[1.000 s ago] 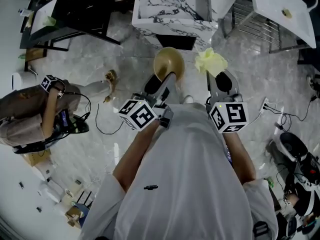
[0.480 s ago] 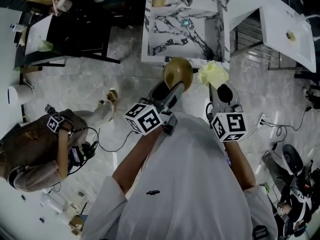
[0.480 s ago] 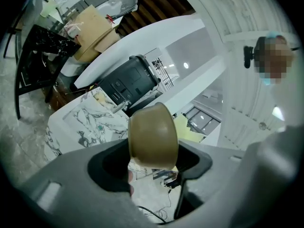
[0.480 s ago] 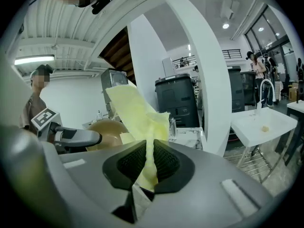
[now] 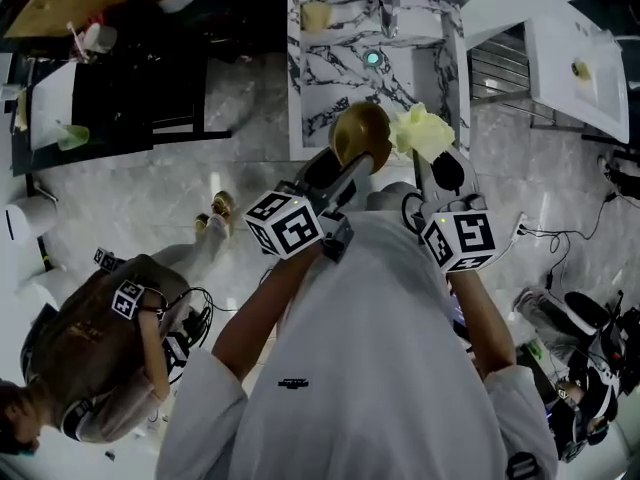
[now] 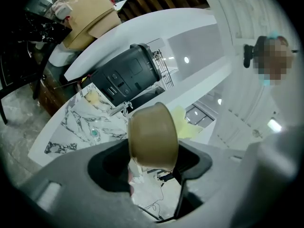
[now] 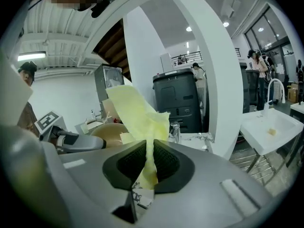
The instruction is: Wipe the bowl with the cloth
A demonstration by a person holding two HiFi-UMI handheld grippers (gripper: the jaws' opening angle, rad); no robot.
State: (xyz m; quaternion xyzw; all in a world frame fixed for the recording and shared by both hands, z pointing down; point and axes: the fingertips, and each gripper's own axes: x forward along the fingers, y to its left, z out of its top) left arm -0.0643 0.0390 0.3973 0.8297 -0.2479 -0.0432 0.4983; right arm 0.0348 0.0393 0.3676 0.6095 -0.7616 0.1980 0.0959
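Note:
My left gripper (image 5: 345, 173) is shut on a tan bowl (image 5: 361, 135), which it holds up on its side; in the left gripper view the bowl (image 6: 153, 137) fills the gap between the jaws of that gripper (image 6: 154, 163). My right gripper (image 5: 432, 163) is shut on a pale yellow cloth (image 5: 422, 132), which stands up bunched above the jaws. In the right gripper view the cloth (image 7: 137, 115) rises from between the pads of that gripper (image 7: 149, 163), and the bowl (image 7: 110, 130) shows to its left. Bowl and cloth hang side by side at the near edge of a marble sink (image 5: 310, 78).
The marble sink has a faucet (image 5: 388, 10) at its far rim and a drain (image 5: 372, 58). A white basin (image 5: 578, 73) stands at the right, a dark table (image 5: 120, 93) at the left. A crouching person (image 5: 110, 358) is on the floor at lower left; cables (image 5: 560, 243) lie at the right.
Both grippers have travelled forward together, carrying bowl and cloth, and the marble sink has come closer below them. The grips on bowl and cloth look unchanged.

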